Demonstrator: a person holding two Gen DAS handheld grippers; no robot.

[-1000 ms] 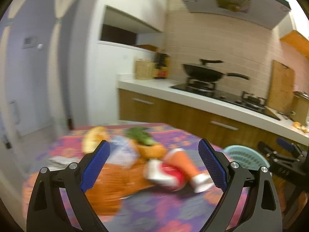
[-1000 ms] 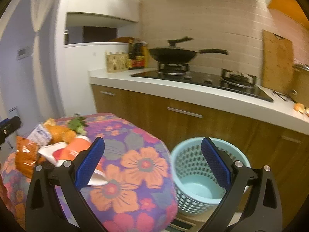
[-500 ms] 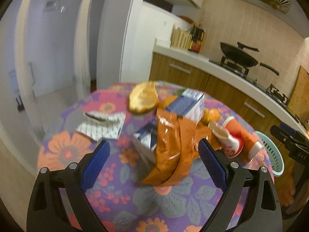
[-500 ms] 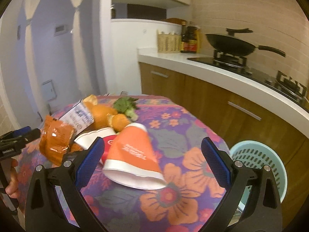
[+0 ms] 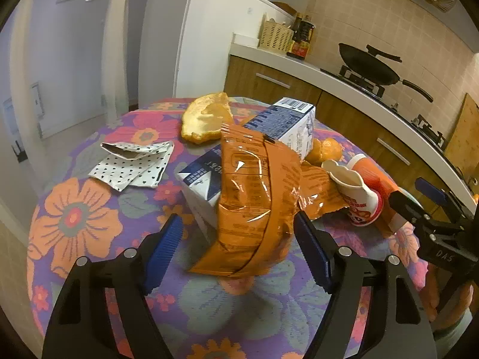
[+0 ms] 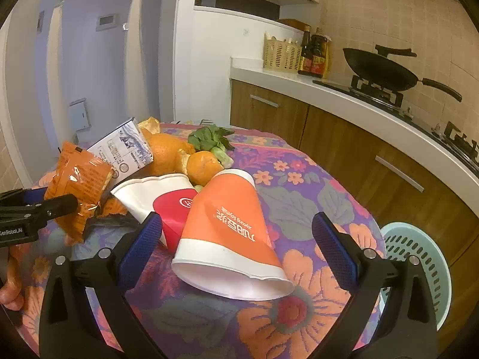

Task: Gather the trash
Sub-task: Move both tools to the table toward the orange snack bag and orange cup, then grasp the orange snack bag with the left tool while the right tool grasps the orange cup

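Note:
Trash lies on a floral tablecloth (image 5: 77, 218). My left gripper (image 5: 238, 248) is open, its blue pads either side of an orange snack wrapper (image 5: 254, 206) that leans on a blue and white carton (image 5: 281, 125). My right gripper (image 6: 239, 245) is open around an orange and white paper cup (image 6: 230, 233) lying on its side. A red and white cup (image 6: 167, 200) lies beside it. Orange peels (image 6: 191, 158), a green vegetable scrap (image 6: 214, 140) and a dotted paper wrapper (image 5: 134, 164) lie further off.
A light blue perforated bin (image 6: 419, 266) stands on the floor right of the table. Behind runs a kitchen counter (image 6: 374, 113) with a wok (image 6: 380, 68), bottles and a basket. The left gripper's body (image 6: 27, 212) shows at the right view's left edge.
Both grippers have swung from the bin side and moved down close to the table. The left now straddles the orange wrapper, the right the orange cup. Both stay open.

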